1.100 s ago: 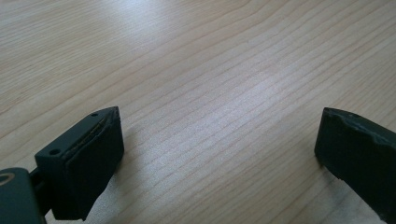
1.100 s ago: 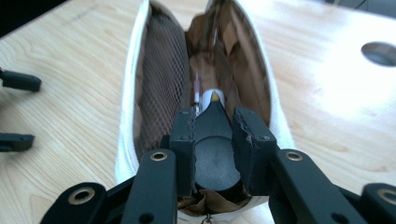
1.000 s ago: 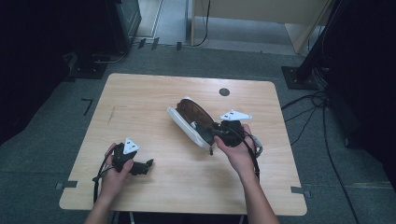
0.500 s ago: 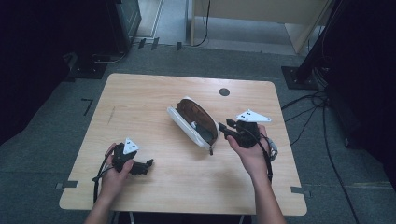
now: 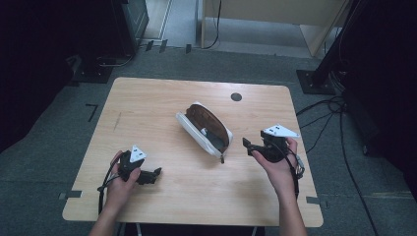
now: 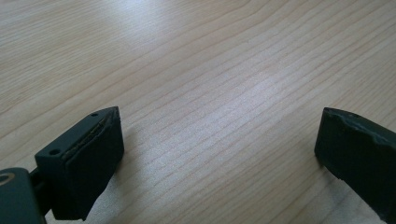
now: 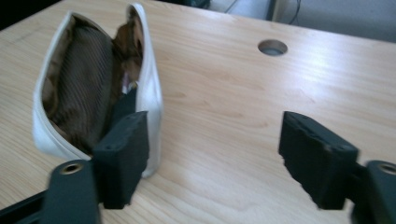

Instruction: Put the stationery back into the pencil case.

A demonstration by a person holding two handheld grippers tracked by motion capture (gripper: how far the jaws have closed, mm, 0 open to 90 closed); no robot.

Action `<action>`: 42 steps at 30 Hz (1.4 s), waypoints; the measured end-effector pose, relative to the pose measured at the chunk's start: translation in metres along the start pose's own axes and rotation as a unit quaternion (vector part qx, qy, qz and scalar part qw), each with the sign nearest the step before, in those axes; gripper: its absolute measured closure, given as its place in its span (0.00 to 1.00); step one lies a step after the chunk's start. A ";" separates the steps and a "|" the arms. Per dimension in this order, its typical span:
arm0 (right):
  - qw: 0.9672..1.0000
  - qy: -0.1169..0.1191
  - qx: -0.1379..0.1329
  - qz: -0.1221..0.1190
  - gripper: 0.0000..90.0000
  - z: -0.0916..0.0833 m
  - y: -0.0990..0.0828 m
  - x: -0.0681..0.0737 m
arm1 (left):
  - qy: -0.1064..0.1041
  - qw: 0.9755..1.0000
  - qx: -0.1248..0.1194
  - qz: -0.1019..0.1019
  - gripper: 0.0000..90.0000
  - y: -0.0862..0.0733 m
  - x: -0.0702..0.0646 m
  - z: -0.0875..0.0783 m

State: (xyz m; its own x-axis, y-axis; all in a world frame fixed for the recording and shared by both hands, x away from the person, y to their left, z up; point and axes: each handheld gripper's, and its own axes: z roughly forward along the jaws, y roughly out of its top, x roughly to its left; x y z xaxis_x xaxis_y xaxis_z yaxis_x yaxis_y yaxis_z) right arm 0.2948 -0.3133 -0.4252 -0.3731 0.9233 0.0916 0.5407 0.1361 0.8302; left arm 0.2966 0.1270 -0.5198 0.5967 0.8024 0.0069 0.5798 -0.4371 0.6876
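Note:
A white pouch (image 5: 204,129) with a brown lining lies unzipped in the middle of the wooden table (image 5: 147,108), with a dark item inside it. My right gripper (image 5: 247,145) hovers just right of the pouch's near end, apart from it. Its jaws have just been opening and hold nothing. The right gripper view has the pouch (image 7: 93,88) gaping at the left behind one jaw, and the right gripper (image 7: 215,154) stands over bare wood. At the table's front left my left gripper (image 5: 156,173) rests low, and the left gripper (image 6: 219,154) is open over bare wood.
A round cable hole (image 5: 236,97) sits in the tabletop behind the pouch, the same hole (image 7: 272,46) in the right gripper view. Cables (image 5: 339,113) lie on the floor right of the table. A black stand base (image 5: 93,73) sits off the back-left corner.
My right gripper has drawn away to the right from the pouch's near end and its jaws have spread. The pouch stays where it was. The left hand has not moved.

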 end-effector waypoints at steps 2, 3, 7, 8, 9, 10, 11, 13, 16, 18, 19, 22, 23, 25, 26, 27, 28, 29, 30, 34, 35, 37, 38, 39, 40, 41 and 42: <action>1.000 -0.008 0.003 0.000 0.16 -0.001 -0.005 -0.003 | 0.000 1.000 0.000 0.000 0.02 0.000 0.000 0.000; 1.000 -0.010 0.007 0.002 0.15 -0.002 -0.007 -0.004 | 0.000 1.000 0.000 0.000 0.02 0.000 0.000 0.000; 1.000 -0.017 0.021 0.008 0.07 -0.003 -0.018 -0.010 | 0.000 1.000 0.000 0.000 0.02 0.000 0.000 0.000; 1.000 -0.017 0.023 0.010 0.04 -0.003 -0.021 -0.012 | 0.000 1.000 0.000 0.000 0.02 0.000 0.000 0.000; 0.999 -0.017 0.026 0.007 0.01 -0.004 -0.024 -0.014 | 0.000 1.000 0.000 0.000 0.02 0.000 0.000 0.000; 0.999 -0.020 0.031 0.011 0.00 -0.004 -0.027 -0.015 | 0.000 1.000 0.000 0.000 0.02 0.000 0.000 0.000; 0.999 -0.020 0.031 0.012 0.00 -0.004 -0.029 -0.016 | 0.000 1.000 0.000 0.000 0.02 0.000 0.000 0.000; 0.999 -0.022 0.034 0.011 0.00 -0.005 -0.034 -0.020 | 0.000 1.000 0.000 0.000 0.02 0.000 0.000 0.000; 0.999 -0.035 0.038 0.011 0.00 -0.006 -0.040 -0.023 | 0.000 1.000 0.000 0.000 0.02 0.000 0.000 0.000; 0.998 -0.039 0.039 0.014 0.00 -0.007 -0.044 -0.026 | 0.000 1.000 0.000 0.000 0.02 0.000 0.000 0.000; 0.998 -0.042 0.040 0.017 0.00 -0.008 -0.046 -0.027 | 0.000 1.000 0.000 0.000 0.02 0.000 0.000 0.000; 0.998 -0.049 0.045 0.019 0.00 -0.008 -0.052 -0.030 | 0.000 1.000 0.000 0.000 0.02 0.000 0.000 0.000; 0.997 -0.050 0.046 0.019 0.00 -0.008 -0.054 -0.031 | 0.000 1.000 0.000 0.000 0.02 0.000 0.000 0.000; 0.997 -0.057 0.048 0.023 0.00 -0.010 -0.058 -0.034 | 0.000 1.000 0.000 0.000 0.02 0.000 0.000 0.000; 0.997 -0.060 0.049 0.023 0.00 -0.010 -0.061 -0.036 | 0.000 1.000 0.000 0.000 0.02 0.000 0.000 0.000; 0.996 -0.065 0.051 0.025 0.00 -0.011 -0.063 -0.037 | 0.000 1.000 0.000 0.000 0.02 0.000 0.000 0.000; 0.996 -0.068 0.053 0.025 0.00 -0.011 -0.066 -0.039 | 0.000 1.000 0.000 0.000 0.02 0.000 0.000 0.000; 0.996 -0.070 0.055 0.027 0.00 -0.011 -0.069 -0.040 | 0.000 1.000 0.000 0.000 0.02 0.000 0.000 0.000; 0.995 -0.071 0.056 0.029 0.00 -0.011 -0.072 -0.041 | 0.000 1.000 0.000 0.000 0.02 0.000 0.000 0.000; 0.994 -0.076 0.066 0.034 0.00 -0.011 -0.084 -0.046 | 0.000 1.000 0.000 0.000 0.02 0.000 0.000 0.000; 0.994 -0.077 0.067 0.035 0.00 -0.011 -0.087 -0.047 | 0.000 1.000 0.000 0.000 0.02 0.000 0.000 0.000; 0.993 -0.083 0.071 0.033 0.00 -0.012 -0.091 -0.048 | 0.000 1.000 0.000 0.000 0.02 0.000 0.000 0.000; 0.993 -0.084 0.074 0.034 0.00 -0.012 -0.093 -0.049 | 0.000 1.000 0.000 0.000 0.02 0.000 0.000 0.000; 0.993 -0.086 0.076 0.036 0.00 -0.012 -0.096 -0.050 | 0.000 1.000 0.000 0.000 0.02 0.000 0.000 0.000; 0.992 -0.087 0.077 0.039 0.00 -0.012 -0.098 -0.051 | 0.000 1.000 0.000 0.000 0.02 0.000 0.000 0.000; 0.992 -0.087 0.079 0.041 0.00 -0.012 -0.101 -0.052 | 0.000 1.000 0.000 0.000 0.02 0.000 0.000 0.000; 0.992 -0.088 0.081 0.043 0.00 -0.013 -0.103 -0.053 | 0.000 1.000 0.000 0.000 0.02 0.000 0.000 0.000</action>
State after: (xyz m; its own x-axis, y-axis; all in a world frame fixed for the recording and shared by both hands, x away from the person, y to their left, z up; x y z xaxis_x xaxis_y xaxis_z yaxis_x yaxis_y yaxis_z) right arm 0.2493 -0.3803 -0.5087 -0.1908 0.9804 0.0486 0.6846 0.0974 0.7223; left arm 0.2965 0.1270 -0.5197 0.5970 0.8022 0.0073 0.5795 -0.4375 0.6875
